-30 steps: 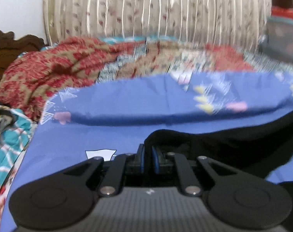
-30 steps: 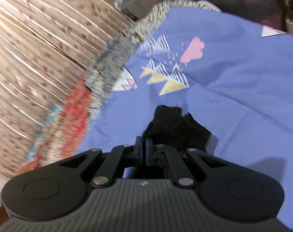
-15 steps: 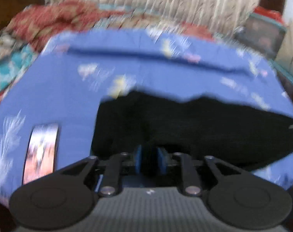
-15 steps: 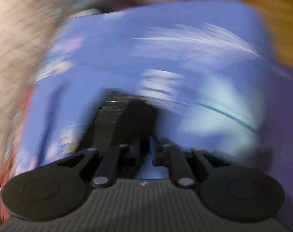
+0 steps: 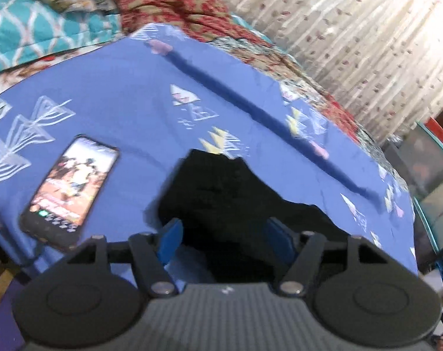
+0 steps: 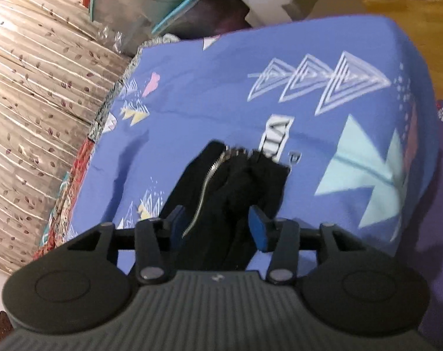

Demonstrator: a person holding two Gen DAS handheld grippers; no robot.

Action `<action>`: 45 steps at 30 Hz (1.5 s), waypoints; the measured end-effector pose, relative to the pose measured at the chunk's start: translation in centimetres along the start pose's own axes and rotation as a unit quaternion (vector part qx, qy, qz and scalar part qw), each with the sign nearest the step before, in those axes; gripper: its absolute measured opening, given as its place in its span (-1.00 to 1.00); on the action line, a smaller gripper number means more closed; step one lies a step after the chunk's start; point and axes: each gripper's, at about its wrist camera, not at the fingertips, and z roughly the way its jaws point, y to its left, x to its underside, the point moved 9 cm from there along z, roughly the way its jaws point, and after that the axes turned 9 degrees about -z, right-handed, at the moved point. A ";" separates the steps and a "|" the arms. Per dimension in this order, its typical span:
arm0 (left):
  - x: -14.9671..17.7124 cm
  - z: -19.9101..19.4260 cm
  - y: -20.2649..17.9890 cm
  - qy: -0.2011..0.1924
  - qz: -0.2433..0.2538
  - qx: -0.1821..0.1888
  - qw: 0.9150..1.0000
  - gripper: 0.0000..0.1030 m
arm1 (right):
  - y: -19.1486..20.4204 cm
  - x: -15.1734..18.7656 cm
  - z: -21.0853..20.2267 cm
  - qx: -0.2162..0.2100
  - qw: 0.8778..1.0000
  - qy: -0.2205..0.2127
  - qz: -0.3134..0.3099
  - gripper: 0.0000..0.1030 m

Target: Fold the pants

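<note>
The black fabric pants [image 5: 239, 204] lie in a dark heap on the blue bedsheet printed with white, yellow and pink triangles [image 5: 110, 87], which covers the bed, and in the left wrist view they run from a rumpled peak near the middle away to the right, their upper edge uneven. The left gripper [image 5: 226, 241] sits low over that heap, its blue-padded fingers [image 5: 170, 241] spread, having just been opening; the black cloth lies between them, but the pads are not pressing on it. In the right wrist view the same pants show an open fly with a silver metal zipper [image 6: 205, 185] running aslant down the cloth, the waist end bunched and folded over itself. The right gripper [image 6: 218, 228] has its fingers parted too, just been opening, with the zipper end of the garment lying between them, loose and unpinched. A black smartphone with a lit, colourful screen [image 5: 70, 190] rests flat on the sheet left of the pants, apart from them. Beyond the sheet lie a red and tan patterned blanket [image 5: 168, 3] and a pale leaf-print curtain [image 5: 353, 38].
</note>
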 end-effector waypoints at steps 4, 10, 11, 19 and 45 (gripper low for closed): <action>1.0 2.0 -2.6 0.012 0.033 0.007 0.999 0.24 | -1.1 0.9 2.0 -0.003 1.000 0.014 0.011 0.02; 3.2 5.8 -4.1 0.037 0.091 -0.040 0.994 0.20 | -1.7 0.2 1.2 -0.042 0.998 0.026 -0.026 0.02; 3.9 6.5 -3.9 0.044 0.111 -0.066 0.991 0.20 | -1.3 0.1 1.3 -0.047 0.998 0.026 -0.040 0.02; 6.6 6.7 1.0 0.110 0.082 -0.132 0.982 0.27 | -5.4 0.0 3.6 0.065 0.996 0.025 -0.058 -0.36; 3.4 5.2 -1.5 -0.073 0.267 -0.267 0.923 -0.12 | 1.8 3.8 1.0 0.094 0.990 -0.009 -0.102 -0.14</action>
